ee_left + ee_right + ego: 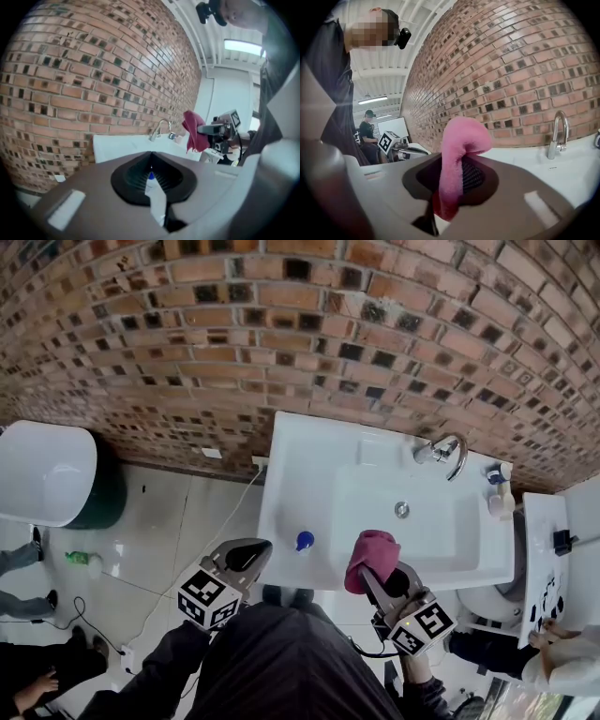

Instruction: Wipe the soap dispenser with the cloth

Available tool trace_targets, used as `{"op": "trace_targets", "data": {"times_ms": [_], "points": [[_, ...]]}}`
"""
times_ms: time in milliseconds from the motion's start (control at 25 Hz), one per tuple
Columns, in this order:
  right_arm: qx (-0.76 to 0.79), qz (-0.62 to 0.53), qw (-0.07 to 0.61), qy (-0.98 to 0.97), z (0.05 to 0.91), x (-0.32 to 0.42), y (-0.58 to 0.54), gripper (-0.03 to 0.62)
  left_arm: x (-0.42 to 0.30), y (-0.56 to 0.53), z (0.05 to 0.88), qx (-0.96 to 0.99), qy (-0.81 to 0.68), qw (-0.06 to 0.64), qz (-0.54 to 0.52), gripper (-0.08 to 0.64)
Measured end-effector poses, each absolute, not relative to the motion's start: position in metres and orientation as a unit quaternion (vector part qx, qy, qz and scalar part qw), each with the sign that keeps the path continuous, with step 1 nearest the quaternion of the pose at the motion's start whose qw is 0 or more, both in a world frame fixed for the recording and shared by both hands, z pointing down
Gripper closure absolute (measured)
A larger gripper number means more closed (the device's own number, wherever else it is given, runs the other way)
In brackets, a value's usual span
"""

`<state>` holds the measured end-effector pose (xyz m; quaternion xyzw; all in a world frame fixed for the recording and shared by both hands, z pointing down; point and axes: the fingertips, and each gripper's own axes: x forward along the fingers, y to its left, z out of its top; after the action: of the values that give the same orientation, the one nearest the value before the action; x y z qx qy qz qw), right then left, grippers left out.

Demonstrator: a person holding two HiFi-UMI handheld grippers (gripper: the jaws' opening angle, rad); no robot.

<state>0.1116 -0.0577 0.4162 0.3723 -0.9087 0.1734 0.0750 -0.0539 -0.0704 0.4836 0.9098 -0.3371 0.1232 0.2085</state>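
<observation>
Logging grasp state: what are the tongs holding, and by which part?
Right tongs pinch the cloth by a bunched fold; the rest flops past the tips. Left tongs hold nothing.

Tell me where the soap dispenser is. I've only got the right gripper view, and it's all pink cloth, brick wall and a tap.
Observer: The head view shows the soap dispenser, blue-capped, standing on the front rim of the sink, left of the basin.
Operator: Is the left one on it?
Observer: No. The left hand-held gripper is left of it, apart from it, pointing at it.
Operator: Where's my cloth against it?
Observer: The cloth, in the right hand-held gripper, is right of the dispenser, over the basin's front edge.
</observation>
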Motion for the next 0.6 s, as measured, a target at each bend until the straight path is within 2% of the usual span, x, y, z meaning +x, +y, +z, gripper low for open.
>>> {"op": "trace_targets", "data": {"times_ms": [160,600], "points": [[0.373,0.176,0.073,-0.908,0.416,0.109,-0.0602,0.512,-0.0471,-0.0643,0.4779,0.914,-0.334,0.181,0.139,0.56],[0.374,0.179,0.079,-0.907,0.4199,0.1014,-0.0567,0.512,-0.044,-0.062,0.4784,0.917,-0.33,0.175,0.143,0.56]]}}
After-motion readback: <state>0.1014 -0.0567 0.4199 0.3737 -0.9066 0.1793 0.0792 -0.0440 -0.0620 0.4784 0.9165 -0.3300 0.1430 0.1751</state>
